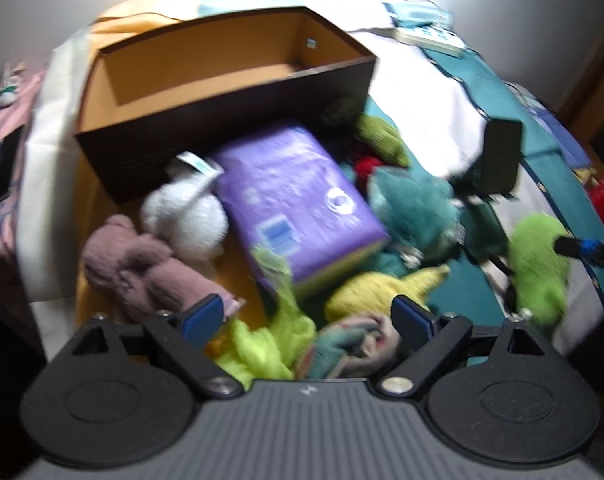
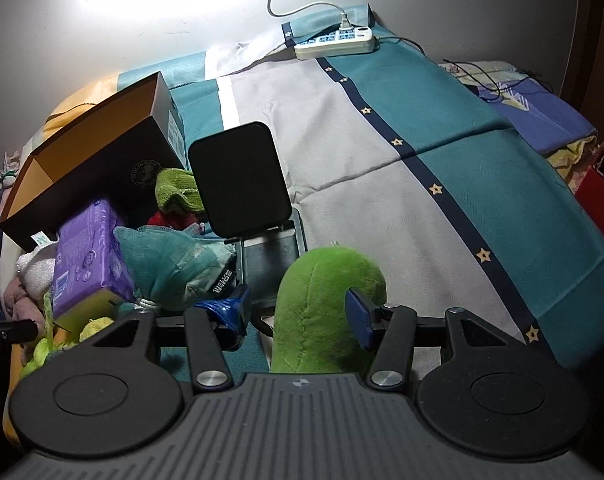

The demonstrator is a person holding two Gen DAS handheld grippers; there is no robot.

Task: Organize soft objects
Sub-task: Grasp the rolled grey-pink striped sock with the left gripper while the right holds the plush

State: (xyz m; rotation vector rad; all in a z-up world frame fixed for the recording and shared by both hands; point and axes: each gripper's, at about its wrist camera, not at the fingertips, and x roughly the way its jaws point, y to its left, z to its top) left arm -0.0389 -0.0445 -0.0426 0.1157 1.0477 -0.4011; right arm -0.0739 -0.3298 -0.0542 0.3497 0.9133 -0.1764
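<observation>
- Jaws on your left gripper (image 1: 308,316) are standing wide apart, nothing pinched, tilting down over the toy pile: pink plush (image 1: 142,264), white plush (image 1: 184,216), purple pack (image 1: 298,204).
- Your right gripper (image 2: 300,316) is angling down, its jaws straddling the green plush (image 2: 322,312); right pad touching, grip unclear.
- Dark box (image 1: 222,92) is sitting behind the pile.

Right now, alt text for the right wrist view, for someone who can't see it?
The right gripper has a green plush toy between its blue pads on a teal and grey bedspread. To the left, soft toys and a purple package are piled beside an open dark box; a white power strip lies at the far edge.
</observation>
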